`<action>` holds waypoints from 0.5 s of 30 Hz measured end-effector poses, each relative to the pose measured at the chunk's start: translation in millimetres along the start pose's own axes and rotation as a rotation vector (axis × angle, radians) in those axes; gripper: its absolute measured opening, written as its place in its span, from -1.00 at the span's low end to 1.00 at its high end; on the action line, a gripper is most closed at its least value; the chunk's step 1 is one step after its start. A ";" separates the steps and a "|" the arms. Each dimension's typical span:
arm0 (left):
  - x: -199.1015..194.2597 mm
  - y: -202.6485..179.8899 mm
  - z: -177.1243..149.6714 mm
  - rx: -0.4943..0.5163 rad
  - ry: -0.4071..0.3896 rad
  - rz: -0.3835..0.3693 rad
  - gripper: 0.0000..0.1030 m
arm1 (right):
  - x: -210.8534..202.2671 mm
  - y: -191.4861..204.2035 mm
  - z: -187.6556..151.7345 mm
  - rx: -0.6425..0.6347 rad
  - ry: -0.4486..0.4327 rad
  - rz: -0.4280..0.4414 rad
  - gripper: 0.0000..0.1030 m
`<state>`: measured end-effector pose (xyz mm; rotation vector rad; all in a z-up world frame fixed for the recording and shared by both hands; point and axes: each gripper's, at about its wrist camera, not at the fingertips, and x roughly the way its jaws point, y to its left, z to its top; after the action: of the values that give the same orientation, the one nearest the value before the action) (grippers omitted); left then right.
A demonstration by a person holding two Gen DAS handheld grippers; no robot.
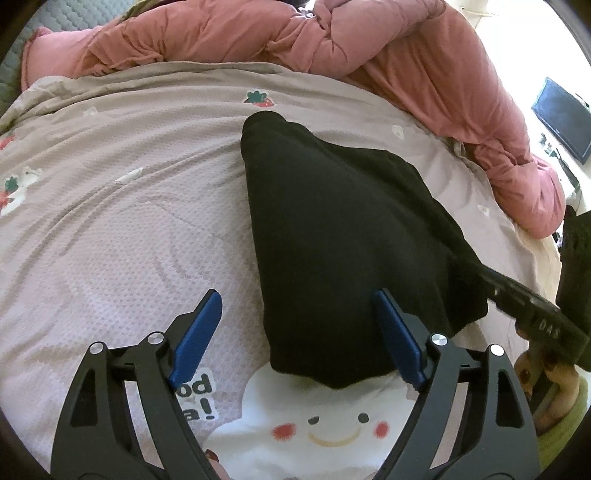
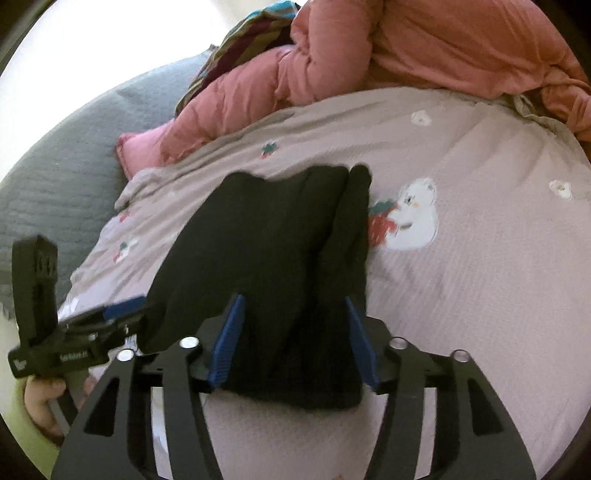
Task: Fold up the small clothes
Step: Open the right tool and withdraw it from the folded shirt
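Observation:
A small black garment (image 1: 343,236) lies folded lengthwise on the pale pink printed bedsheet (image 1: 122,229). My left gripper (image 1: 295,314) is open over the garment's near left corner, its right blue pad above the cloth and its left pad over bare sheet. In the right wrist view the same garment (image 2: 273,251) runs away from me, and my right gripper (image 2: 295,321) is open with both blue pads straddling its near end. The right gripper also shows at the garment's right edge in the left wrist view (image 1: 524,302); the left gripper shows at the left in the right wrist view (image 2: 118,310).
A bunched pink quilt (image 1: 295,33) lies along the far side of the bed and down the right. A grey cover (image 2: 62,166) lies to the left. A dark screen (image 1: 565,118) stands beyond the bed at the right.

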<state>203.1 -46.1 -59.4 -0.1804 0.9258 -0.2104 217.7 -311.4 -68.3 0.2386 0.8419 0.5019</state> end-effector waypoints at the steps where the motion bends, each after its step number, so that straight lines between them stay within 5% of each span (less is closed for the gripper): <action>1: -0.3 0.1 -1.2 0.002 0.000 0.002 0.49 | 0.4 0.8 -2.5 -0.005 0.004 -0.005 0.11; 4: -0.1 -1.1 -7.5 0.017 0.006 0.007 0.49 | 6.8 -2.5 -9.4 -0.005 0.027 -0.052 -0.15; 7: 2.2 -3.2 -10.9 0.030 0.015 0.018 0.49 | 17.7 -2.6 -16.7 -0.015 0.056 -0.078 -0.15; 15: -3.7 -3.9 -11.1 0.035 0.009 0.029 0.49 | -4.9 11.0 -16.8 -0.065 -0.030 -0.168 0.24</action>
<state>191.6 -49.5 -62.2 -0.1341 0.9323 -0.2007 198.5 -304.4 -71.6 0.1142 0.8072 0.3667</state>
